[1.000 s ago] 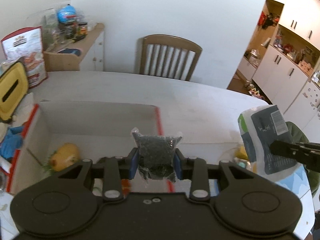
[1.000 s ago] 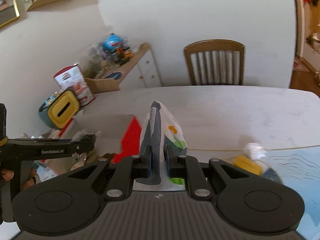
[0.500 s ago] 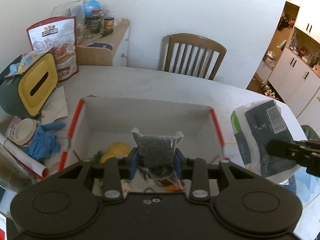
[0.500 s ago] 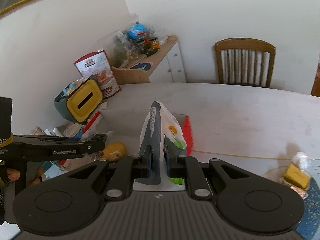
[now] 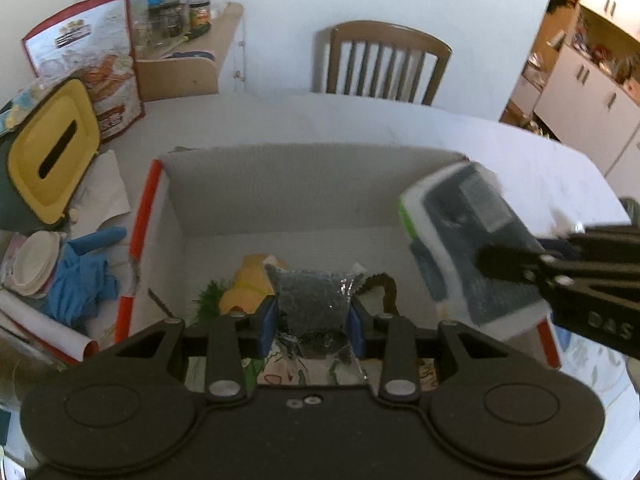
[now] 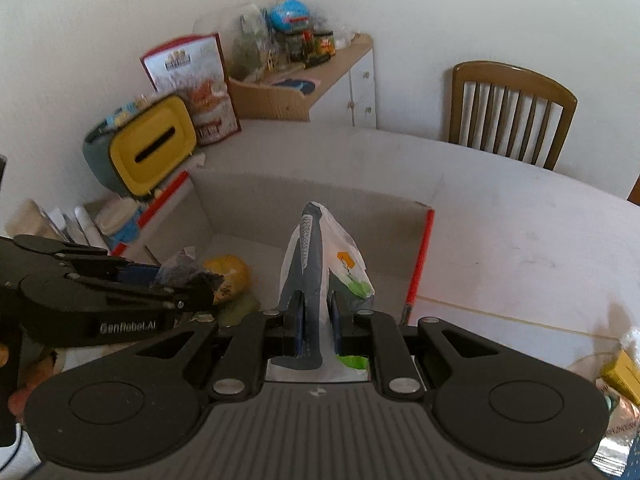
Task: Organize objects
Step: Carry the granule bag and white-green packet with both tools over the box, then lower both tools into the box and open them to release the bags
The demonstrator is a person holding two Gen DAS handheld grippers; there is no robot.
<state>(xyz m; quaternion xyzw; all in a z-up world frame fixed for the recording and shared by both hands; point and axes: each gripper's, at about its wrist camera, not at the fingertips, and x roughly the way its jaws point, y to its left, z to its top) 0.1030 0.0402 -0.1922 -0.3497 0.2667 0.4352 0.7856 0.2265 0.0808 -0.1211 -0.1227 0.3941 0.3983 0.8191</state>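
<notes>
On the far left of the white tabletop (image 5: 360, 120) sits a yellow-faced box with a slot (image 5: 52, 152), with a crumpled blue glove (image 5: 80, 280) just beside it. They are outside the big open cardboard box with red edges (image 5: 312, 188), so they may be waiting their turn.

The left tool (image 5: 312, 320) hangs over the middle of that box. Its blue pads are pinching a small clear bag of dark bits (image 5: 314, 300), held upright above a round yellow thing (image 6: 228, 276) lying on the box floor. I think the bag is held there so it can drop inside.

To the right, the right tool (image 6: 316, 320) squeezes a white, grey and green plastic packet (image 6: 324, 260) by its bottom end, over the box's right side. It looks ready to go in too.
</notes>
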